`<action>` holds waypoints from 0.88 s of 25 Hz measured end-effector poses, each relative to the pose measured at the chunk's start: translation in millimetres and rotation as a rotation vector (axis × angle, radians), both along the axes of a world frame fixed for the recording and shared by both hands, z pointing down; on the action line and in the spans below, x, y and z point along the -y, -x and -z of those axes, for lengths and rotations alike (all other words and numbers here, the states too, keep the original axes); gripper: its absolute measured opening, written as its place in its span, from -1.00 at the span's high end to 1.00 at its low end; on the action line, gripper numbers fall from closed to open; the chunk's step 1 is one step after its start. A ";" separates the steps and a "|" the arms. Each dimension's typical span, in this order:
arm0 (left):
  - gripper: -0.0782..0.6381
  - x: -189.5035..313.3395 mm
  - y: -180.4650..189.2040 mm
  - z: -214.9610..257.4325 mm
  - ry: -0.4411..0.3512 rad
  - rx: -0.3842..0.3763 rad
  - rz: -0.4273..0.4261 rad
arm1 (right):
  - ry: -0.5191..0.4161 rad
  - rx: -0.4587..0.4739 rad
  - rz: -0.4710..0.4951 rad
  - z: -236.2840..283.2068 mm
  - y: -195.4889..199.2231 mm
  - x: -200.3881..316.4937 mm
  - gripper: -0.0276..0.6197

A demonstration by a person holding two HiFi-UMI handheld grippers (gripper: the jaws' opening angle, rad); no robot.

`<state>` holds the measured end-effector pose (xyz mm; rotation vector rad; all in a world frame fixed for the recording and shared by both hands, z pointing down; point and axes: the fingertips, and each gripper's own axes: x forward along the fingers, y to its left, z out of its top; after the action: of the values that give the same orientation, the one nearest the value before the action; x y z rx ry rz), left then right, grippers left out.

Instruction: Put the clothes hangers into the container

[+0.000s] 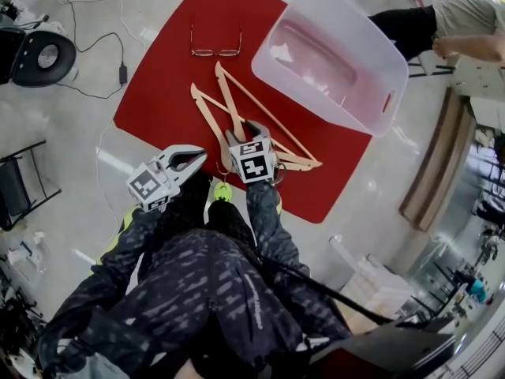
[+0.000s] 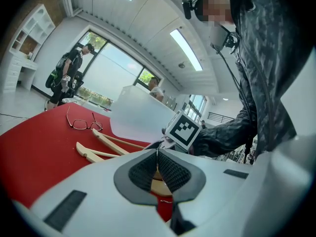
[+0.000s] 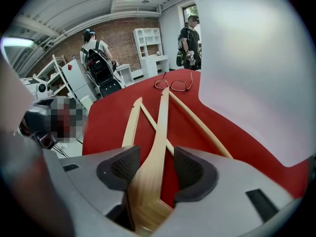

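Note:
Two wooden clothes hangers (image 1: 237, 113) lie crossed on a red mat (image 1: 166, 93). A translucent container (image 1: 371, 46) stands on the mat's far right side, with nothing visible inside it. My right gripper (image 1: 246, 131) is down over the near end of the hangers. In the right gripper view its jaws stand open around one hanger's arm (image 3: 155, 132), with red mat showing between the wood and the right pad (image 3: 191, 171). My left gripper (image 1: 199, 159) hovers to the left of it, shut on nothing, its pads (image 2: 168, 169) meeting at the tip.
A pair of glasses (image 1: 215, 51) lies on the mat beyond the hangers. A black device (image 1: 35, 54) and a cable (image 1: 102, 46) are on the floor far left. A wooden bench (image 1: 430, 164) and a person (image 1: 458, 22) are at the right.

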<state>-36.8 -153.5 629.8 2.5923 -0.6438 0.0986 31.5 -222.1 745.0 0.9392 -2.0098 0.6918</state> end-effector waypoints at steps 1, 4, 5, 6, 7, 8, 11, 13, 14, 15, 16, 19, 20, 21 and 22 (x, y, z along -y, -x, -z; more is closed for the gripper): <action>0.75 1.7 0.8 -1.5 0.001 0.000 0.000 | -0.006 -0.010 -0.003 -1.8 -0.5 2.4 0.24; 0.75 1.2 2.3 0.0 0.004 -0.002 -0.002 | -0.021 -0.042 -0.001 -1.4 -2.5 3.7 0.30; 0.75 -0.6 2.8 2.1 0.004 -0.002 -0.002 | -0.020 -0.048 -0.003 0.4 -3.4 2.0 0.31; 0.74 -1.9 3.6 3.4 0.003 -0.002 -0.003 | -0.017 -0.051 -0.008 1.5 -4.0 0.8 0.32; 0.75 -1.7 4.7 3.6 0.003 -0.001 -0.004 | -0.013 -0.052 -0.015 1.1 -4.2 0.7 0.34; 0.75 -0.1 5.9 2.7 0.004 0.000 -0.005 | -0.007 -0.053 -0.023 -0.3 -4.0 1.9 0.37; 0.74 6.4 11.1 -1.4 0.004 -0.001 -0.003 | 0.009 -0.040 -0.056 -5.8 -1.9 5.5 0.49; 0.75 9.3 13.7 -2.6 0.001 -0.001 -0.001 | 0.007 -0.035 -0.072 -7.0 -1.3 6.7 0.51; 0.75 10.5 14.2 -2.8 0.000 0.000 0.000 | 0.004 -0.036 -0.077 -6.8 -1.6 7.5 0.51; 0.75 11.4 14.1 -2.9 -0.001 0.001 -0.001 | 0.002 -0.039 -0.082 -6.6 -2.6 8.1 0.53; 0.75 12.0 13.6 -3.0 -0.001 0.002 -0.002 | 0.000 -0.043 -0.085 -6.6 -4.0 8.3 0.54; 0.75 11.2 11.7 -3.1 -0.004 0.005 -0.004 | -0.006 -0.051 -0.095 -6.9 -7.7 5.8 0.55; 0.75 9.6 10.9 -3.0 -0.004 0.006 -0.004 | -0.013 -0.051 -0.101 -6.2 -8.8 4.5 0.56; 0.75 7.5 9.9 -2.5 -0.004 0.007 -0.005 | -0.023 -0.052 -0.107 -4.5 -10.2 3.4 0.57; 0.75 5.2 8.6 -1.6 -0.005 0.007 -0.006 | -0.033 -0.054 -0.111 -2.3 -11.4 2.4 0.57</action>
<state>-45.4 -158.7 631.4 2.5999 -0.6390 0.1077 42.9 -224.4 747.3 1.0843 -1.9386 0.6878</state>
